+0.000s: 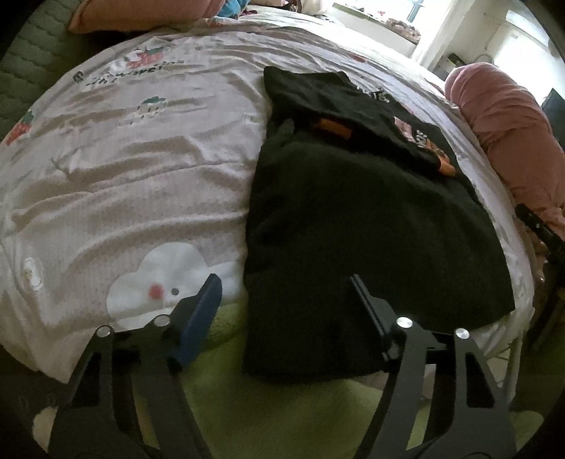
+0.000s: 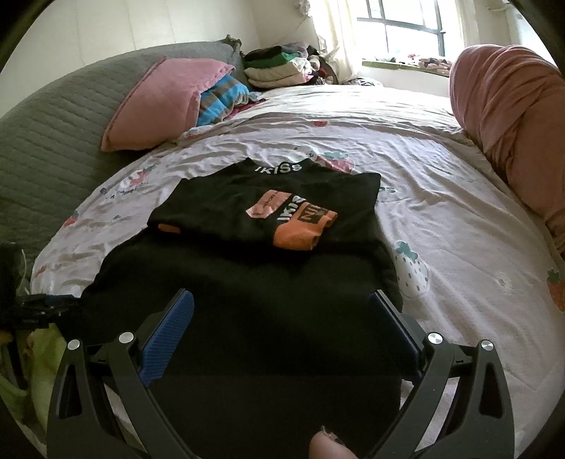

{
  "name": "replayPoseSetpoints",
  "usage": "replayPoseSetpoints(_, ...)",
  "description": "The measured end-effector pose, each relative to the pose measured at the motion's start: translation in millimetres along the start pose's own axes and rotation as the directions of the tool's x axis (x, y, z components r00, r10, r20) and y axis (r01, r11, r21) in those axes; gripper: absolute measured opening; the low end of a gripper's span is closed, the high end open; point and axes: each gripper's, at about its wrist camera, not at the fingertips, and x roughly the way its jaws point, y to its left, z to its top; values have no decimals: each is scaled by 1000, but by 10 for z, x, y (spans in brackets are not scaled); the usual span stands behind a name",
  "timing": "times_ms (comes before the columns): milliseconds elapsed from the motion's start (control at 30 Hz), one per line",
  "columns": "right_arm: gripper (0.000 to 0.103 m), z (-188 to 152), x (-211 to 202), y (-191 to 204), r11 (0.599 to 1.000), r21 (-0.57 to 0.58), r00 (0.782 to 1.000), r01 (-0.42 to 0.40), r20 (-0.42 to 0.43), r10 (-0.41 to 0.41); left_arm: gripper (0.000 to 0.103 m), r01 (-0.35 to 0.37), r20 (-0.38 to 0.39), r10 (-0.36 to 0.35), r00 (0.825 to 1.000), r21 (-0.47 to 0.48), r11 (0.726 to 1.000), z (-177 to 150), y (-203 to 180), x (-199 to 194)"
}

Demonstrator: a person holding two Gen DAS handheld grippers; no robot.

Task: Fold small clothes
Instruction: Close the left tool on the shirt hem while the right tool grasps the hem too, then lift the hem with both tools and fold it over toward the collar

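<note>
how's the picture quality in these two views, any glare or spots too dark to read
Left wrist view: the window at top right is blown out white, and the black garment reads as one dark mass with little fold detail. Right wrist view: the window glares too, but the shirt's white lettering stays legible. Both views bend the bedsheet strongly at the edges.

A bed with a strawberry-print sheet fills the room, a grey quilt and pink pillow at its far side, daylight through a barred window.
</note>
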Motion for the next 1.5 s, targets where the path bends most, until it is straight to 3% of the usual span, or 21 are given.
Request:
replayPoseSetpoints(300, 98, -251, -81, -57, 1000, -20, 998, -2, -64, 1, 53, 3, -17, -3, 1000, -12, 1000, -51, 30, 46)
replayPoseSetpoints(633, 98, -658, -240, -240, 1000, -22, 978, -6, -211, 2, 19, 23, 35, -22, 999, -48, 999, -21, 78, -53)
replayPoseSetpoints(800, 97, -817, -317, -314, 1000, 3, 965, -29, -261, 29, 14, 28, 29, -27, 999, -39, 999, -22, 62, -37)
replayPoseSetpoints(833, 92, -830, -328, -327, 999, 6, 963, -33, -269, 34, 14, 25, 27, -24, 999, -38, 999, -31, 61, -31)
replayPoseSetpoints(867, 80, -850, -340, -337, 999, 7, 960, -37, -276, 37, 14, 24, 25, -23, 999, -38, 999, -37, 66, -23)
replayPoseSetpoints(900, 76, -861, -338, -347, 999, 12, 957, -40, -286, 42, 14, 26, 21, -25, 999, -44, 999, -42, 79, -12)
replayPoseSetpoints(1033, 74, -925, -304, -407, 999, 32, 946, -24, -323, 33, 14, 39, 20, -37, 999, -60, 997, -53, 112, -5)
replayPoseSetpoints(1200, 57, -1021, -249, -499, 997, 76, 932, -22, -359, 48, 15, 39, 16, -38, 999, -62, 997, -54, 130, -14)
replayPoseSetpoints(1267, 33, -1025, -253, -507, 996, 86, 932, -33, -358, 62, 16, 40, 14, -39, 999, -65, 997, -56, 135, -6)
replayPoseSetpoints(1333, 10, -992, -277, -505, 995, 93, 939, -44, -336, 72, 16, 41, 12, -40, 999, -67, 997, -58, 138, 4)
replayPoseSetpoints(1500, 7, -762, -495, -469, 978, 139, 968, -158, -173, 181, 16, 54, 10, -54, 999, -76, 996, -55, 163, 3)
